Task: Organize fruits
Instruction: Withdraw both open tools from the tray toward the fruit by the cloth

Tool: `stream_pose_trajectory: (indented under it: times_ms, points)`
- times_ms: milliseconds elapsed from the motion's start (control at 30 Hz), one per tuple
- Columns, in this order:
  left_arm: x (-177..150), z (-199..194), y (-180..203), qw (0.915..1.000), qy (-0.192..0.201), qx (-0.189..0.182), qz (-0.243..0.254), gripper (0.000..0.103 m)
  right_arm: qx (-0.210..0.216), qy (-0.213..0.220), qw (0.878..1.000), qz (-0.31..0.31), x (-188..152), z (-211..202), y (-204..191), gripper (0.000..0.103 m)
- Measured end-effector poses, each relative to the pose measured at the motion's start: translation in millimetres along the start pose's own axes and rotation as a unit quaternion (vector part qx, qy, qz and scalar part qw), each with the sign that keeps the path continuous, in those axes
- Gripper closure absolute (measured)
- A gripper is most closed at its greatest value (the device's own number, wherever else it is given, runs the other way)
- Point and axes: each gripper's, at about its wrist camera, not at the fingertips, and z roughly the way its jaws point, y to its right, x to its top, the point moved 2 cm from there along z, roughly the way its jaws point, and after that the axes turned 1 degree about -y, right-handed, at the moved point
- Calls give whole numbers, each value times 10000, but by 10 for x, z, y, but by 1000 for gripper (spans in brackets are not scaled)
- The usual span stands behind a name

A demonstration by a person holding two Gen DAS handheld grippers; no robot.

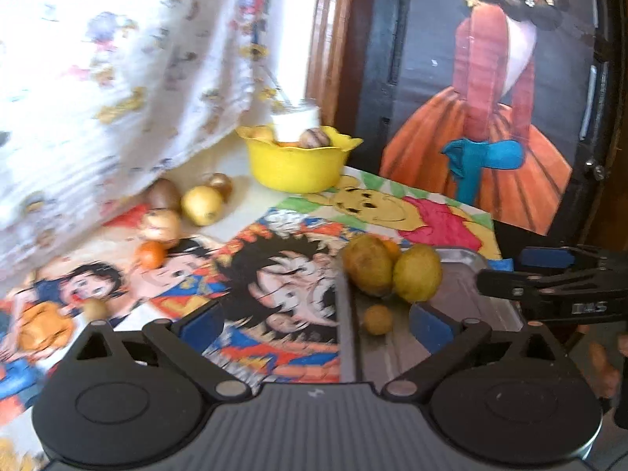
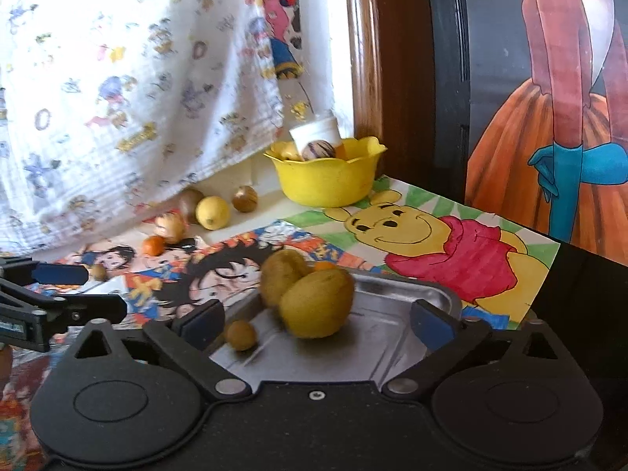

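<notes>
While both the left gripper [image 1: 316, 324] and right gripper [image 2: 318, 320] hang with jaws spread and empty, two yellow-green fruits [image 2: 318, 302] rest in the metal tray [image 2: 392, 314]; they look firm, round, prone to roll, so I'd pinch across the middle
</notes>
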Motion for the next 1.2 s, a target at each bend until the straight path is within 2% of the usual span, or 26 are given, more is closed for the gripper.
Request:
stream_pose_trajectory:
  times_ms: [200,600,1200]
  points:
    - [-264,-435,-161,9980,112,455,-417,1,34,39,10000,54,-147,-331,-276,1]
    - [-673,-1052,-429,9962,128,637,-578,0,-93,-192,9997,146,-555,-816,-750,1]
    - [-1014,-1352,-758,9943,-64,786,-720,0,14,-733,9958,540,-1082,-997,-1217,1]
